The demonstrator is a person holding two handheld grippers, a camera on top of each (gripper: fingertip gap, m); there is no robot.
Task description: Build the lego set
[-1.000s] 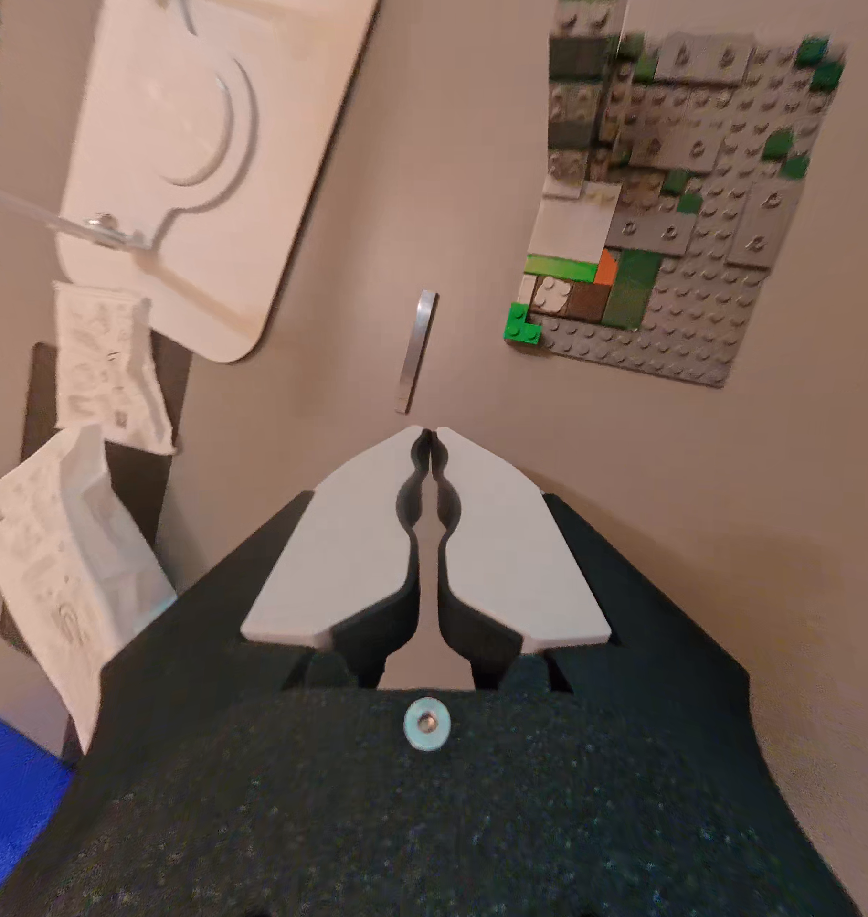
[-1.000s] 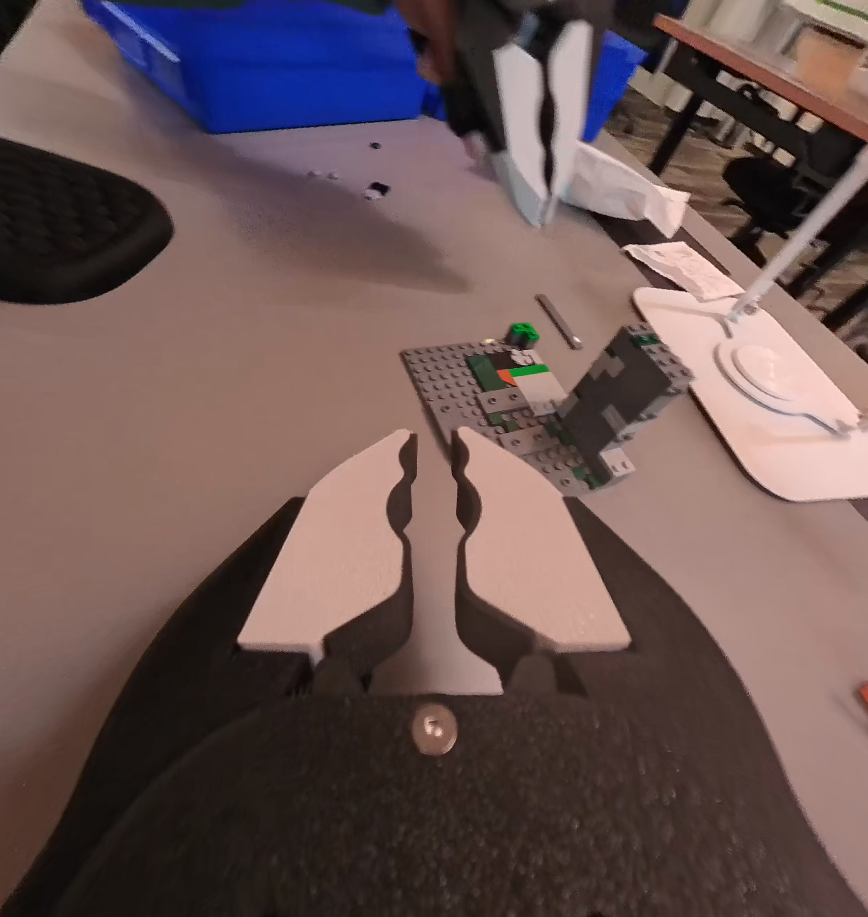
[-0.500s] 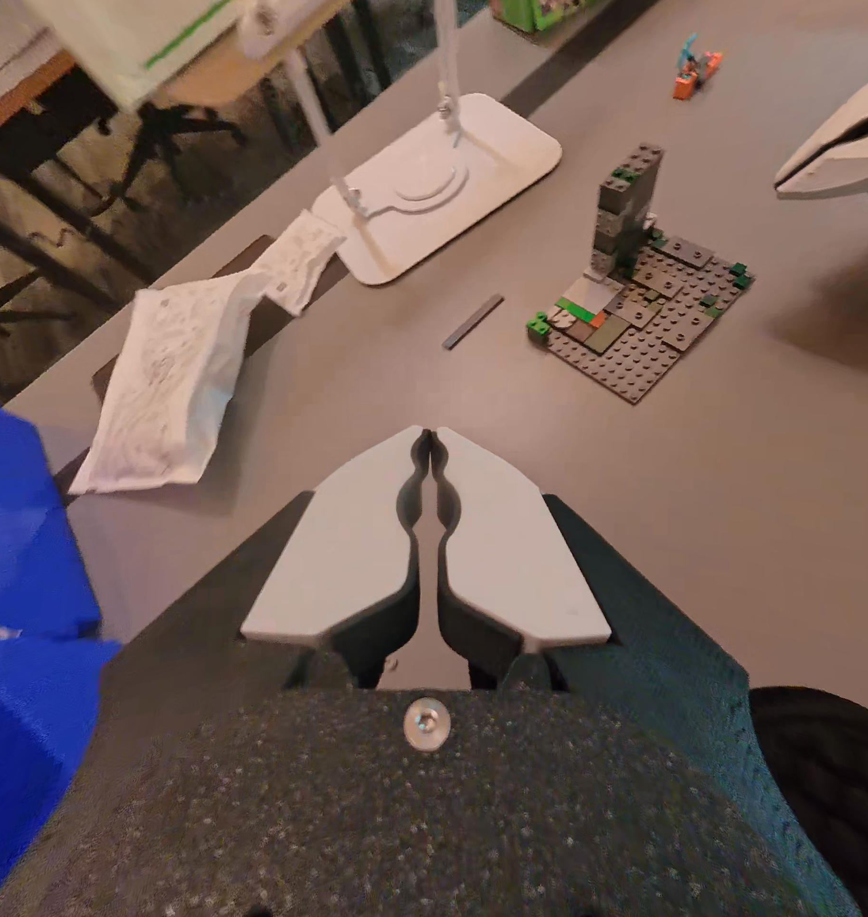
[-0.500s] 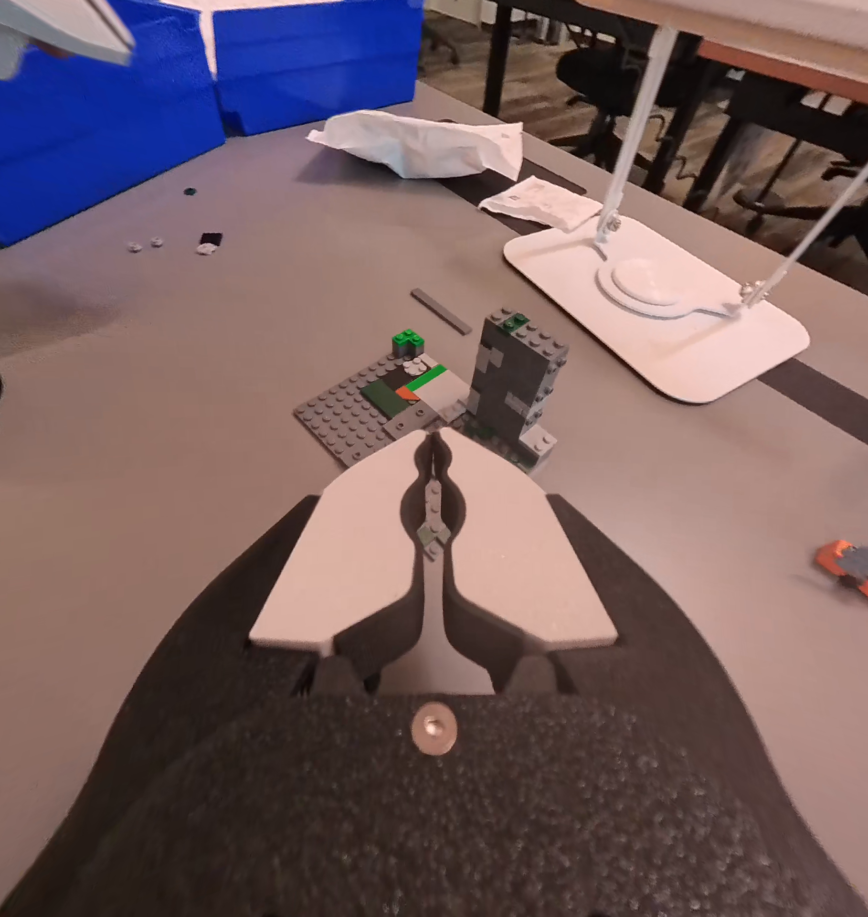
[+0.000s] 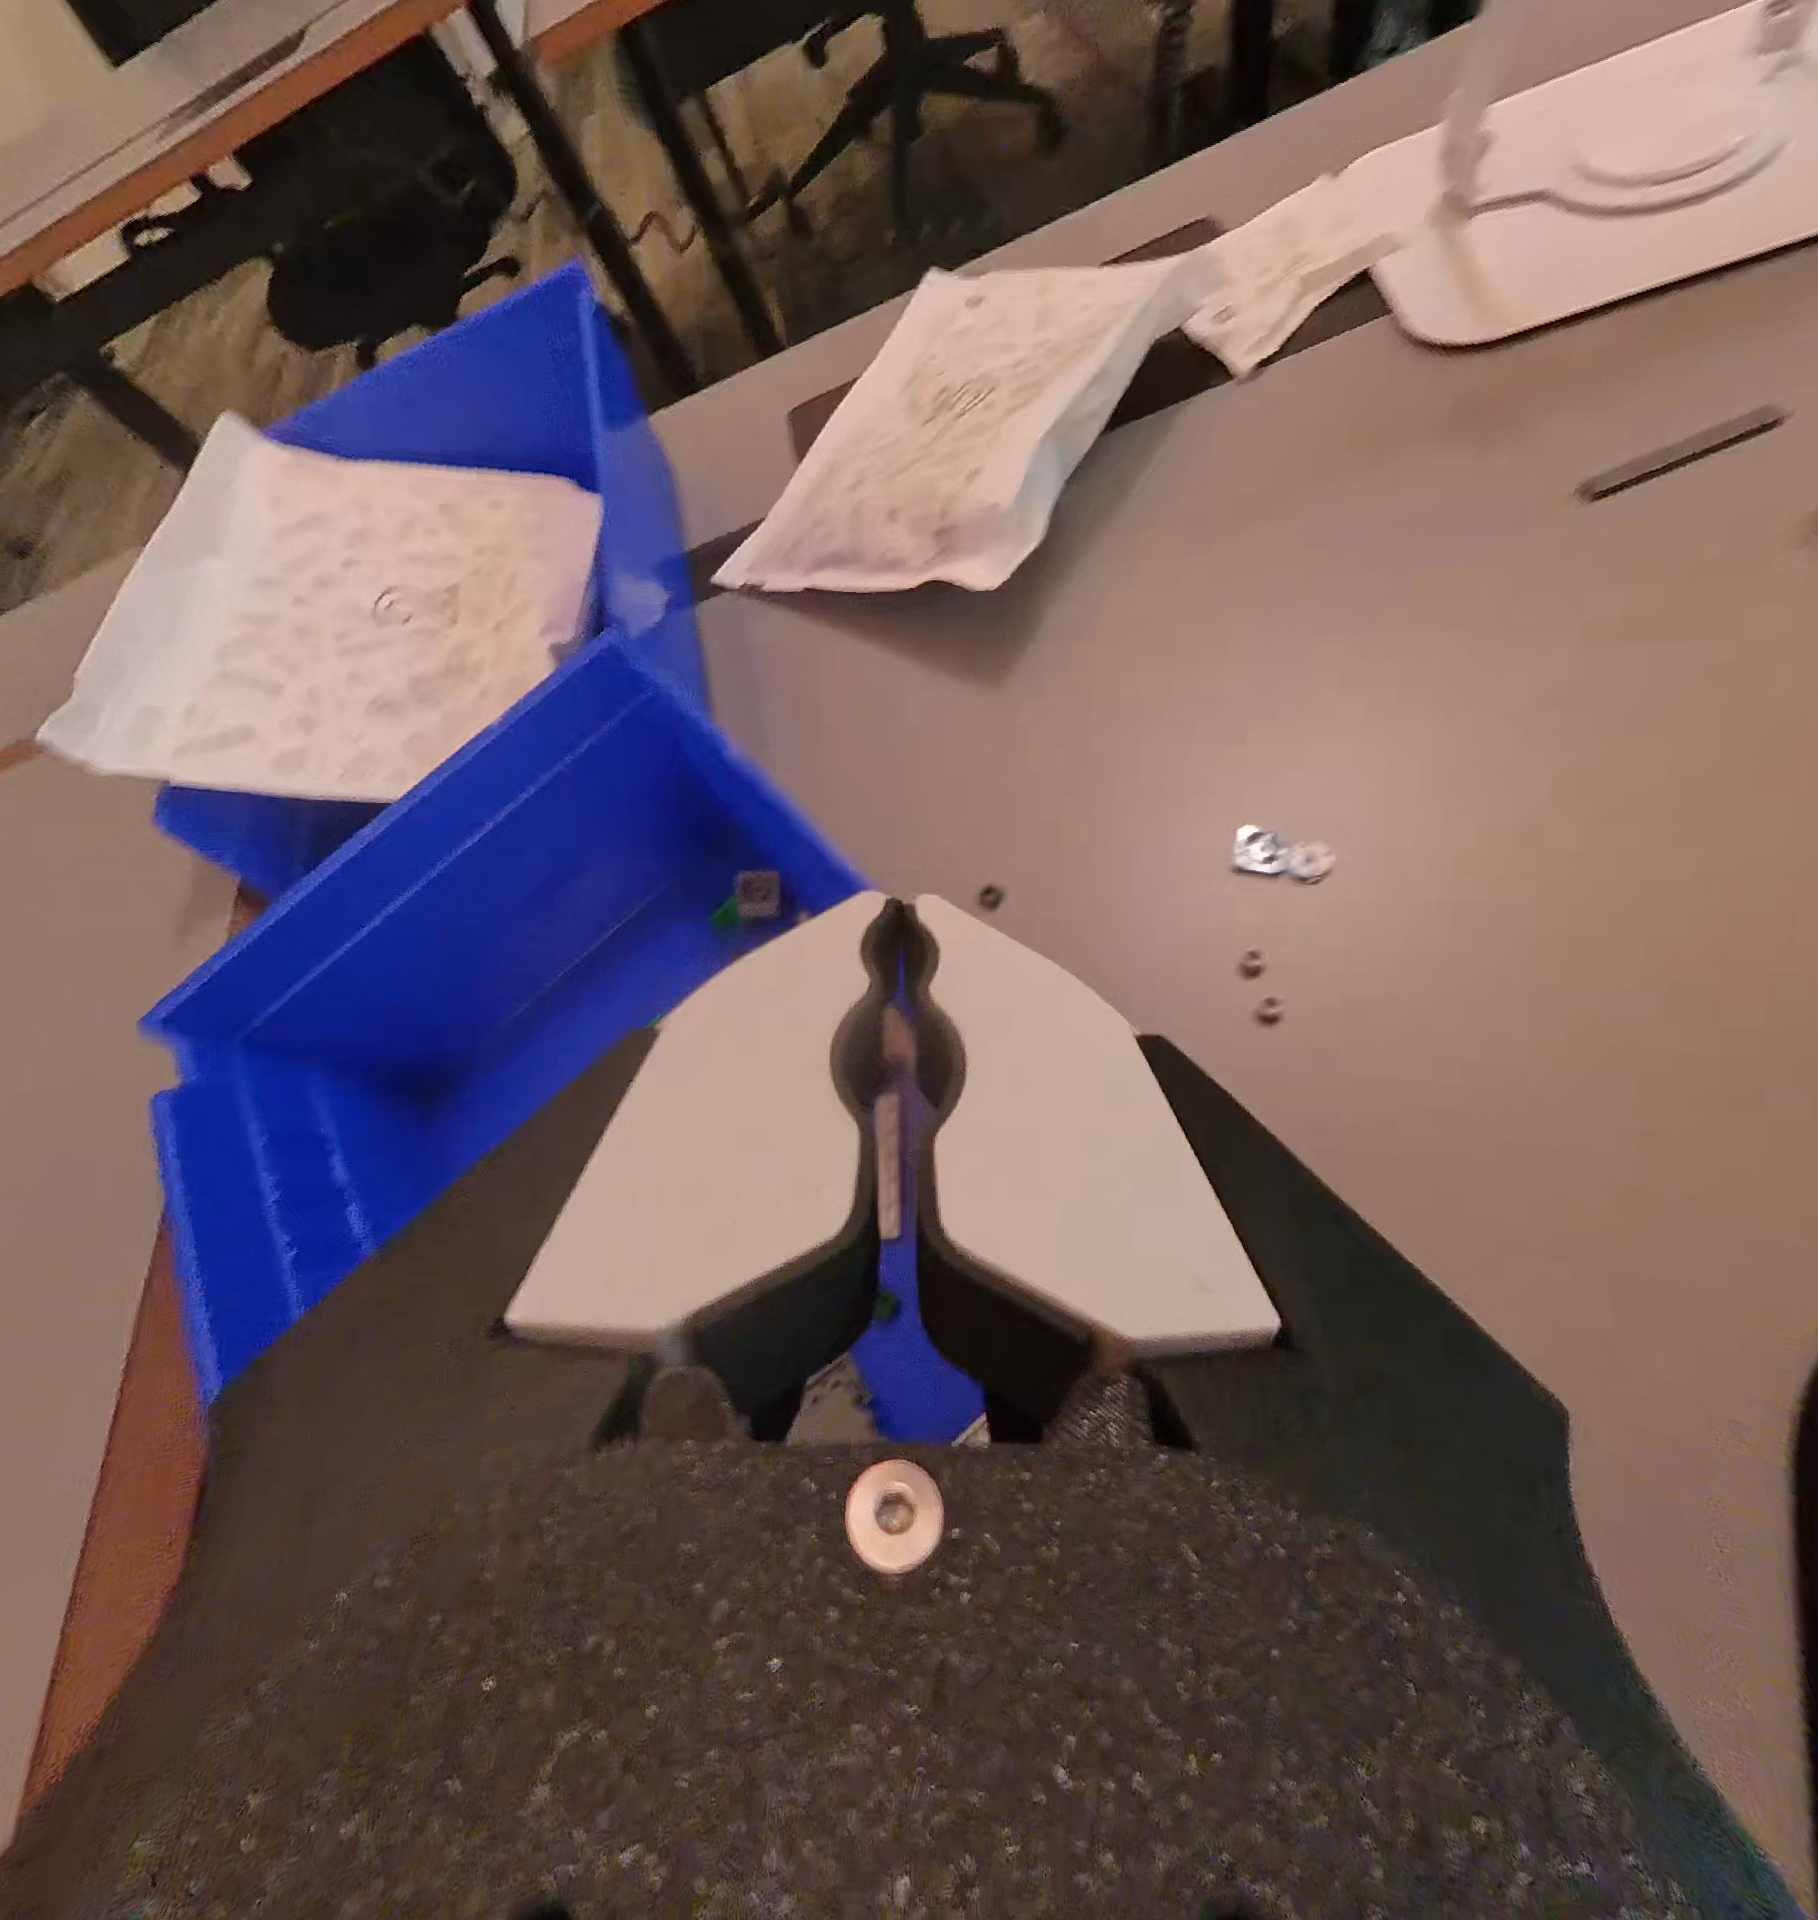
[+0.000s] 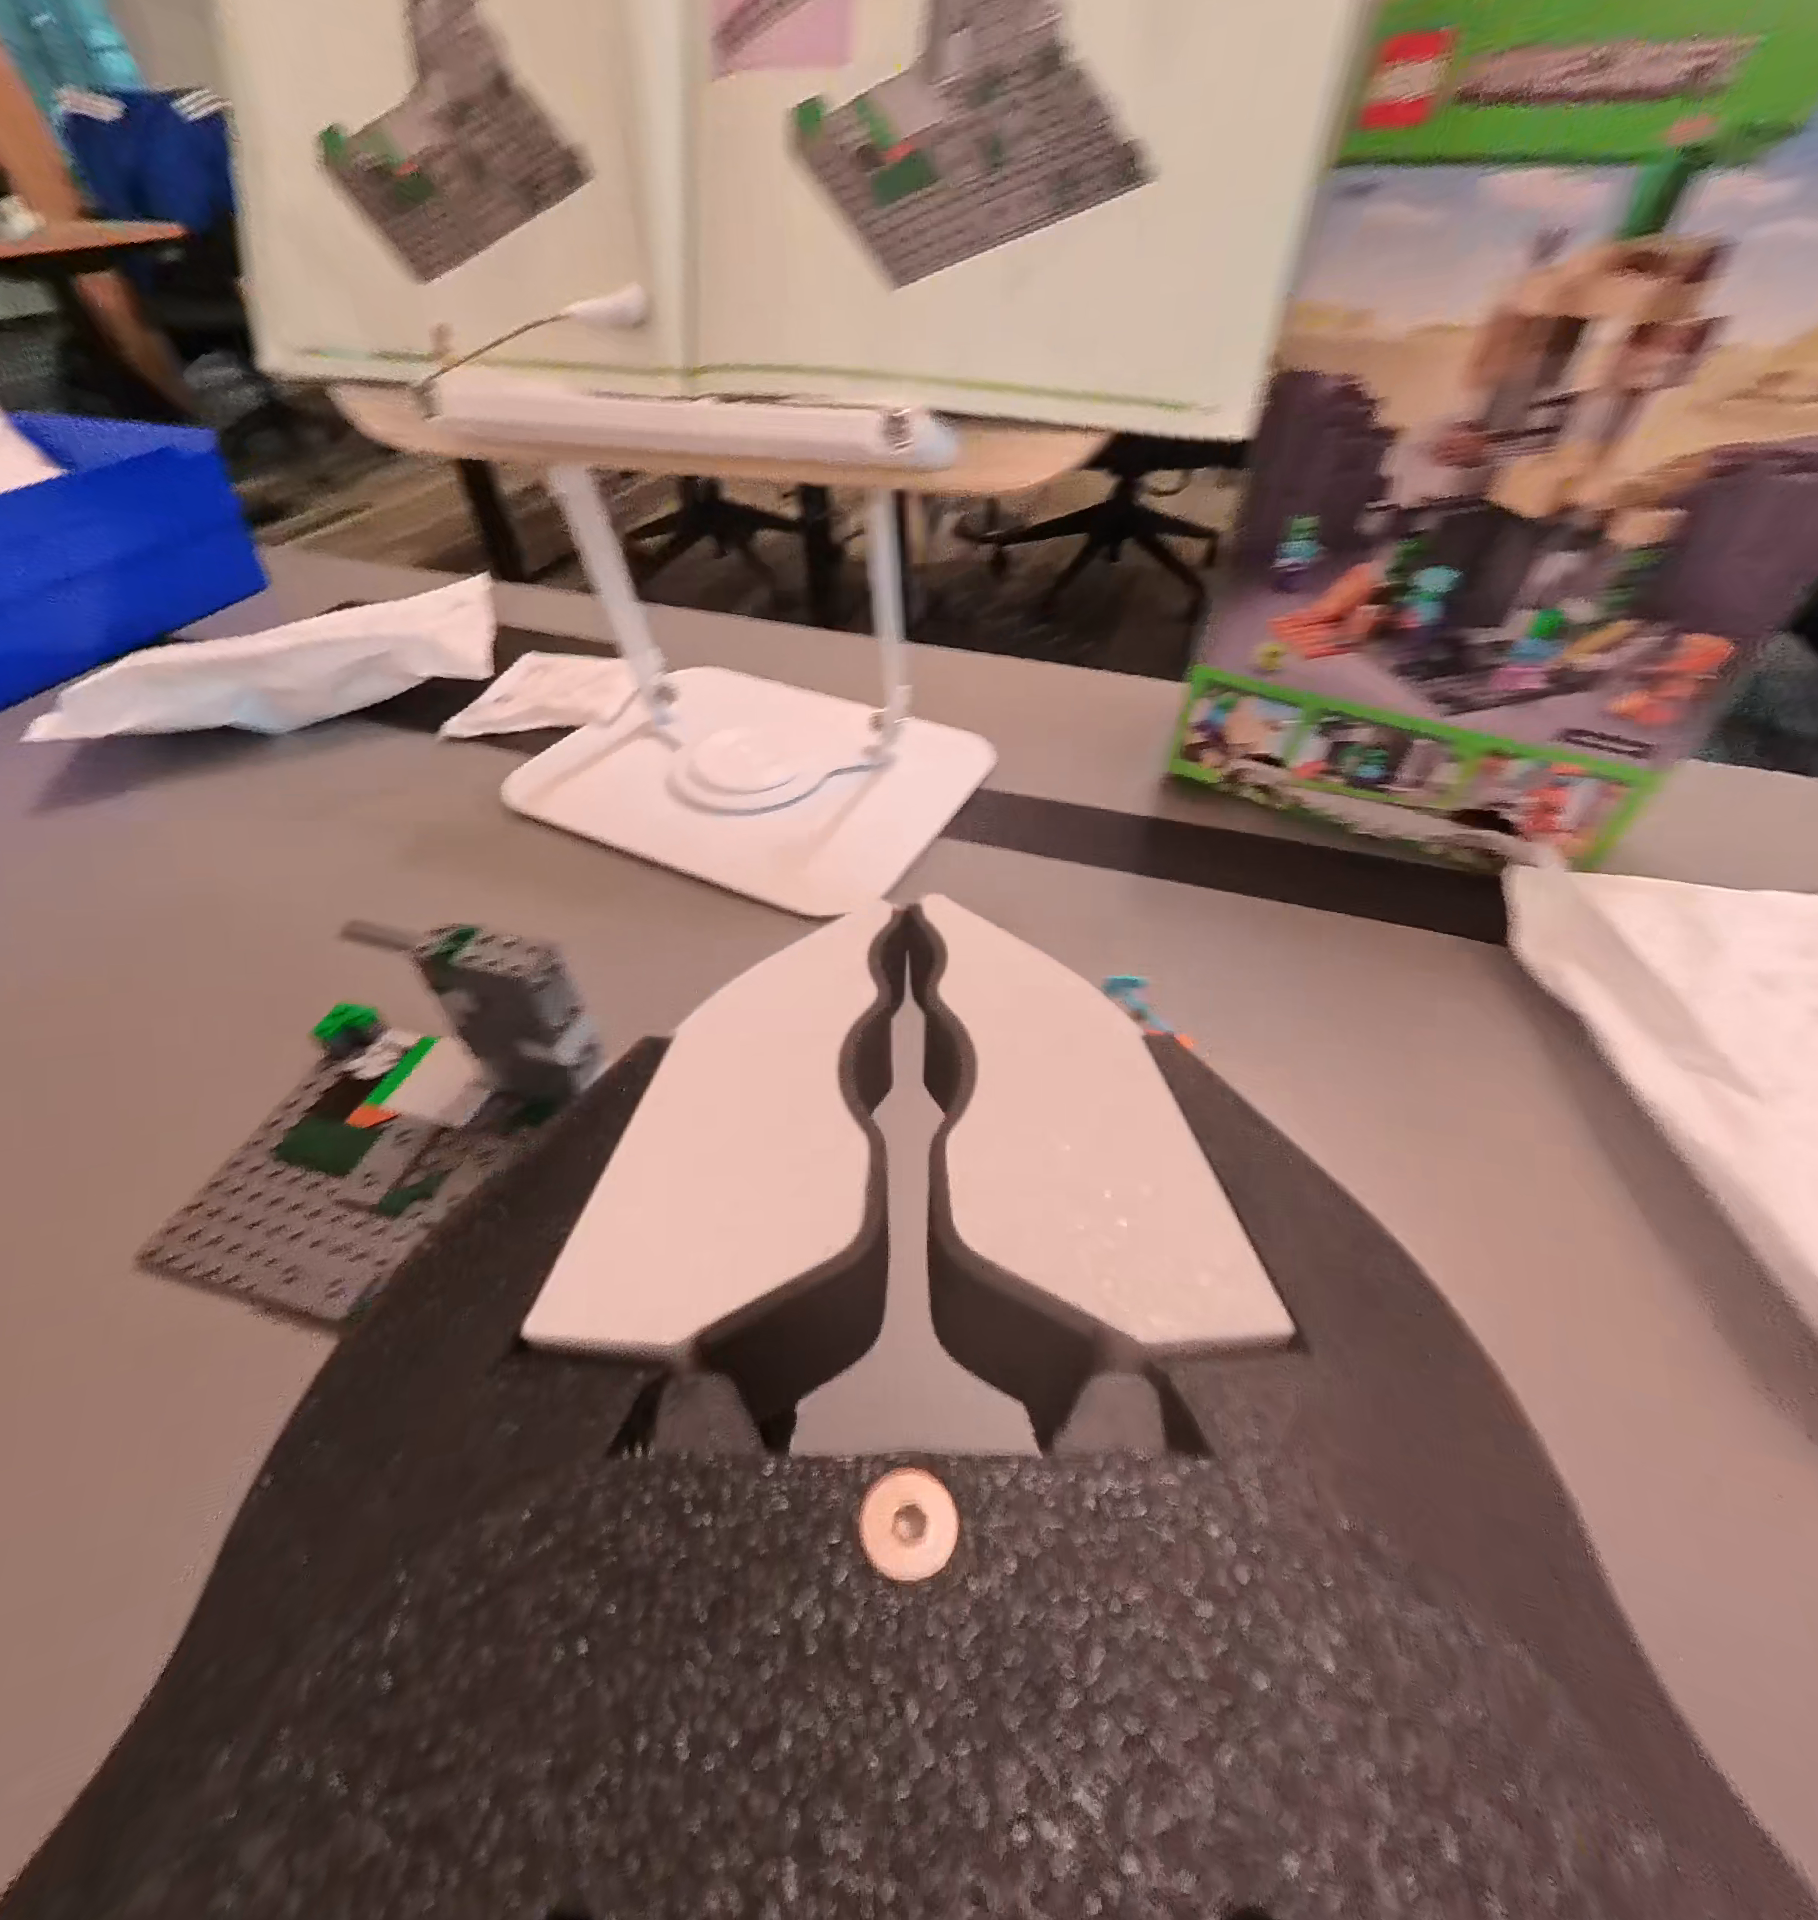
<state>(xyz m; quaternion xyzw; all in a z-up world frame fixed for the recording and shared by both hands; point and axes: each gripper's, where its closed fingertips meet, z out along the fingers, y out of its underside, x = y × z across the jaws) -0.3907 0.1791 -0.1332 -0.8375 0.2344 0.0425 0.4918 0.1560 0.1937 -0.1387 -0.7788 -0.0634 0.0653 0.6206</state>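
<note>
Both sets of jaws are pressed together and empty: the left gripper (image 5: 897,914) over the blue bin (image 5: 489,935), the right gripper (image 6: 910,914) beside the Lego build (image 6: 385,1122). One grey tower (image 6: 515,1013) stands on the baseplate; most remains unbuilt, judging by the box (image 6: 1539,499) on the table (image 6: 1404,1143).

The lego build (image 6: 365,1122) sits at the left of the right wrist view, on the grey table: a flat grey studded baseplate (image 6: 261,1236) with dark green, bright green, orange and pale grey tiles pressed onto its far half. A dark grey block tower (image 6: 515,1023) stands upright at the plate's far right corner, green on top. A small bright green brick (image 6: 346,1023) sits at the far left corner.
</note>
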